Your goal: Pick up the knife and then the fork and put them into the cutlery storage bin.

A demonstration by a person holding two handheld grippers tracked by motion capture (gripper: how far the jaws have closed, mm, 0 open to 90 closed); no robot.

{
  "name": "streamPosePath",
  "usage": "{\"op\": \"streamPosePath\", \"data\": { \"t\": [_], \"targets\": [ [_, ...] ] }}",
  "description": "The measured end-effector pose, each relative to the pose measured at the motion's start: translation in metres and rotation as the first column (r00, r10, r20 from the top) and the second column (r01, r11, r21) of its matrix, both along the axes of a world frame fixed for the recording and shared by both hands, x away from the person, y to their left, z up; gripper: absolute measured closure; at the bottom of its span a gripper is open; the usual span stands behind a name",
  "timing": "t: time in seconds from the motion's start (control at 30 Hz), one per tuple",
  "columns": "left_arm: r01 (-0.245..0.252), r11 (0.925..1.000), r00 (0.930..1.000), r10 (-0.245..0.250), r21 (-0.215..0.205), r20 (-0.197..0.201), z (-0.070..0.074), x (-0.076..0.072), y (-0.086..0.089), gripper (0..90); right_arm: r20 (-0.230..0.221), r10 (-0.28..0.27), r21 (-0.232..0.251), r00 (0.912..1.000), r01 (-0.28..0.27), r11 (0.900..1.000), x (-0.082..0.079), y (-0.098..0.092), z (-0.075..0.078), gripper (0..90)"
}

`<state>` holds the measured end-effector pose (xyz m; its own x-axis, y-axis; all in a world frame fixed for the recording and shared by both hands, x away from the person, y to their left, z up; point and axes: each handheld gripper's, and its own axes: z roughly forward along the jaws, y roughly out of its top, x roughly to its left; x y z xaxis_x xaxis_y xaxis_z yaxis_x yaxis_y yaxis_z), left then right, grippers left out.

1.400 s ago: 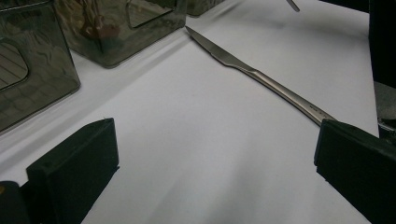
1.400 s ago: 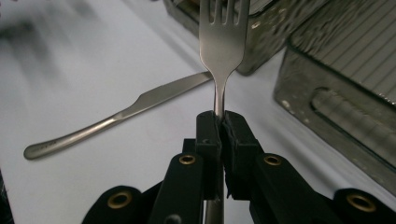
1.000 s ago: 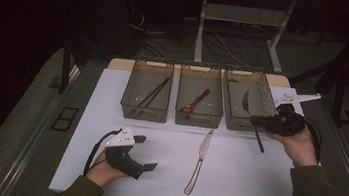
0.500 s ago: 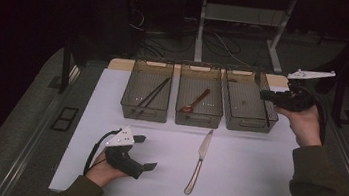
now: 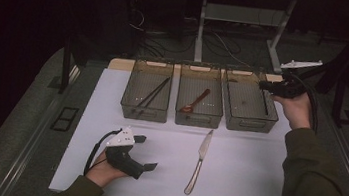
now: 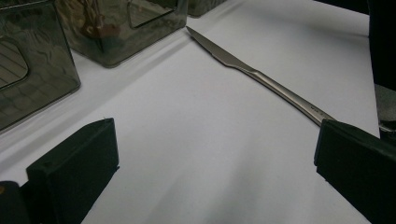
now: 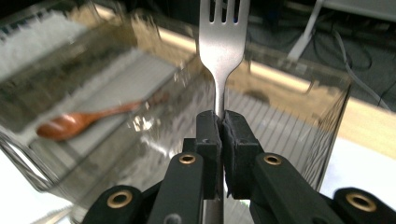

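The white surface [image 5: 252,188] lay mostly bare in front, with wide open room around the knife [image 5: 199,161], and three clear bins stood in a row along its far edge. The right bin [image 5: 247,121] sat nearest the right edge, the middle bin [image 5: 198,115] held a brown spoon [image 5: 194,102], and the left bin [image 5: 143,110] held dark chopsticks [image 5: 152,93]. The left gripper [image 5: 146,152] rested low near the front edge, its jaws wide apart with nothing between them, the knife just beyond. The right gripper [image 7: 222,128] hung above the right bin's far right corner, clamped on the neck of a fork [image 7: 221,42], whose long axis ran along the jaws, tines pointing away from the hand.
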<state>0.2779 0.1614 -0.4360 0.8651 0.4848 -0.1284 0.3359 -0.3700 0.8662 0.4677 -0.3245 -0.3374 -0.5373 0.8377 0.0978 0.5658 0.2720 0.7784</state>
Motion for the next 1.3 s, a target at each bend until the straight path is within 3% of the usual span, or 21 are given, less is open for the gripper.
{"op": "streamPosePath", "data": {
  "t": [0.07,0.13,0.33,0.43,0.5,0.77,0.9,1.13,1.3],
  "targets": [
    [0.001,1.0000,1.0000,-0.001,0.000,0.000,0.000,0.000,0.000,0.0,-0.007,-0.002,-0.039,1.0000,0.002,0.999,0.002,0.002,-0.008,84.5],
    [0.001,1.0000,1.0000,-0.001,0.001,0.001,0.000,-0.001,0.000,0.0,-0.014,-0.001,-0.048,0.9999,0.000,0.999,0.003,0.001,-0.015,84.4],
    [0.003,1.0000,1.0000,-0.003,0.001,-0.001,0.000,-0.001,0.000,0.0,-0.097,0.014,-0.113,0.9952,-0.025,0.993,0.009,0.001,-0.034,84.4],
    [0.003,1.0000,1.0000,-0.003,0.001,-0.002,0.000,-0.001,0.000,0.0,-0.155,0.026,-0.141,0.9876,-0.048,0.989,0.012,0.003,-0.042,83.2],
    [0.004,1.0000,1.0000,-0.004,0.002,-0.001,0.000,-0.001,0.000,0.0,-0.177,0.030,-0.135,0.9837,-0.055,0.989,0.012,0.003,-0.046,70.4],
    [0.004,1.0000,1.0000,-0.004,0.004,-0.001,0.000,-0.002,0.000,0.0,-0.106,0.014,-0.051,0.9943,-0.020,0.998,-0.005,0.000,-0.036,49.3],
    [0.003,1.0000,1.0000,-0.003,0.003,-0.001,0.000,-0.002,0.000,0.0,-0.068,0.039,-0.009,0.9969,-0.039,0.999,-0.023,0.003,-0.026,45.8],
    [-0.001,1.0000,1.0000,0.001,0.001,0.000,0.000,-0.002,0.000,0.0,-0.044,0.096,0.011,0.9944,-0.096,0.995,-0.060,0.020,-0.015,46.1],
    [-0.004,1.0000,1.0000,0.004,0.001,0.002,0.000,-0.002,0.001,0.0,-0.052,0.171,0.006,0.9839,-0.171,0.985,-0.083,0.036,-0.020,53.9]
  ]
}}
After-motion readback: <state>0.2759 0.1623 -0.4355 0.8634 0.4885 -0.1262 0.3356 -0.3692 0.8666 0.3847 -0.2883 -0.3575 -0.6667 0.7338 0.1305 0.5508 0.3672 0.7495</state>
